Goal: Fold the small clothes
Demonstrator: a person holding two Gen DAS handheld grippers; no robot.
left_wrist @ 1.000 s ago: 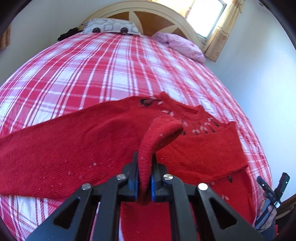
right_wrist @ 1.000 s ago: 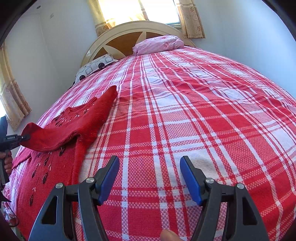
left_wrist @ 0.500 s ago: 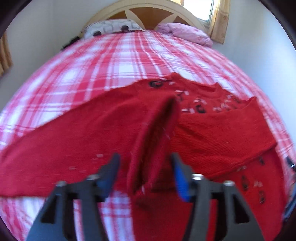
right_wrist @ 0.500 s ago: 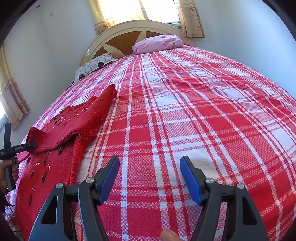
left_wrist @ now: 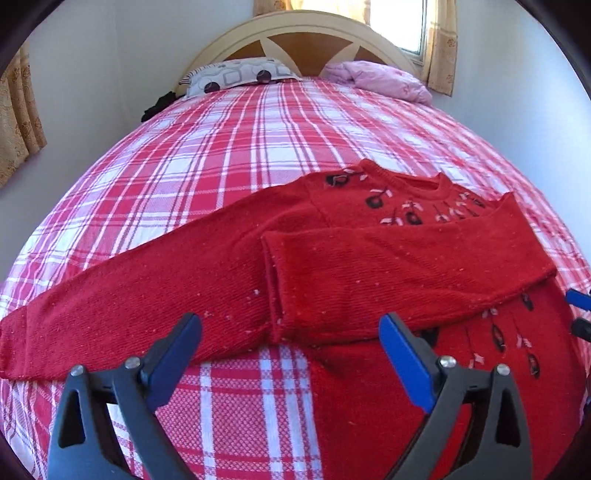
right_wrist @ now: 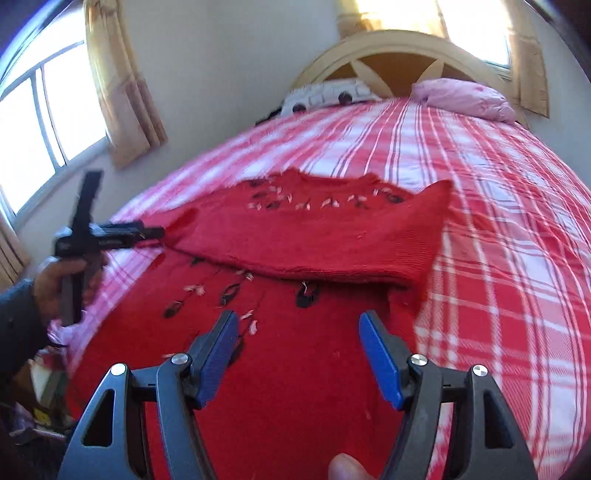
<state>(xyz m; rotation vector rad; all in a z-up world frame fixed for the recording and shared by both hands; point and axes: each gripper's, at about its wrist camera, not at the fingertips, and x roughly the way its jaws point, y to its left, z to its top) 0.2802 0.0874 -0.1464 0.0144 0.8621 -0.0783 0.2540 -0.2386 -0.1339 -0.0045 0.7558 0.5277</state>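
A red knit sweater (left_wrist: pixel 369 280) with dark flower motifs lies face up on the plaid bed (left_wrist: pixel 229 155). One sleeve (left_wrist: pixel 406 266) is folded flat across the chest, and its cuff (left_wrist: pixel 280 284) rests just beyond my left gripper (left_wrist: pixel 288 326). The left jaws are opening wide and do not touch the cuff. The other sleeve (left_wrist: pixel 110 306) stretches out to the left. My right gripper (right_wrist: pixel 295 323) hovers open over the sweater's body (right_wrist: pixel 295 387), nothing between its fingers. In the right wrist view, a hand (right_wrist: pixel 62 280) holds the left gripper (right_wrist: pixel 155 233) at the folded sleeve's (right_wrist: pixel 332 247) end.
A patterned pillow (left_wrist: pixel 236 75) and a pink pillow (left_wrist: pixel 380 79) lie under the arched headboard (left_wrist: pixel 306 33). A window with curtains (right_wrist: pixel 122 85) stands along the bed's left side. Clutter sits on the floor (right_wrist: pixel 40 406) at the bed's near left corner.
The left gripper opened and let go of the sleeve cuff, which now lies flat across the chest. The right gripper swung left from the bare bedspread to over the sweater.
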